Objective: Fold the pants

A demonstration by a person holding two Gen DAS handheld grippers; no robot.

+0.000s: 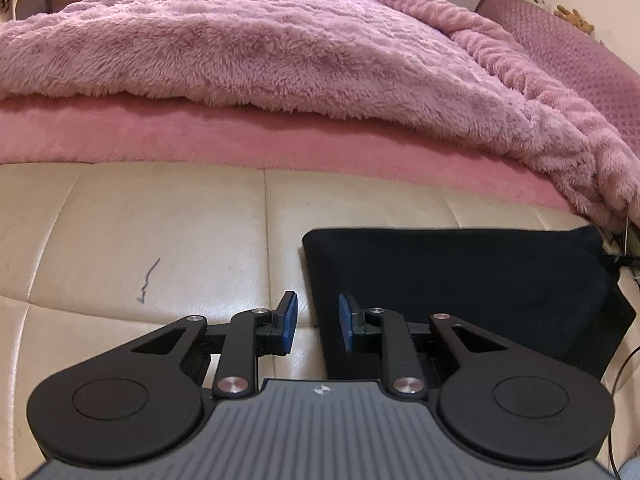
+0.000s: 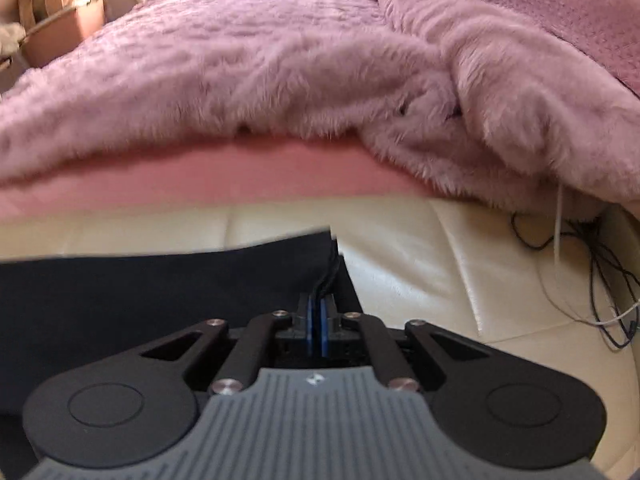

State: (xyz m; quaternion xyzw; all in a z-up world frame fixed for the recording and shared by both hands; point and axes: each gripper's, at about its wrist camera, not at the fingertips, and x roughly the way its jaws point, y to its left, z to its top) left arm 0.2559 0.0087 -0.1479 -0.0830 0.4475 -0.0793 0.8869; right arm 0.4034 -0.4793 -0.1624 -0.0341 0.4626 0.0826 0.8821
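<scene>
1. Our left tool (image 1: 318, 322) stands partly open just above the left edge of the folded black pants (image 1: 460, 280); one blue pad is over the cream leather cushion (image 1: 160, 220), the other over the cloth, and nothing is gripped.
2. Our right tool (image 2: 318, 326) is fully closed over the pants' right edge (image 2: 160, 292); whether cloth sits between the pads we cannot tell.
3. The pants lie flat on the cushion, in front of the pink fluffy blanket (image 1: 280, 48).

A home bedroom: fluffy pink blanket (image 1: 280, 40) over a bed.
</scene>
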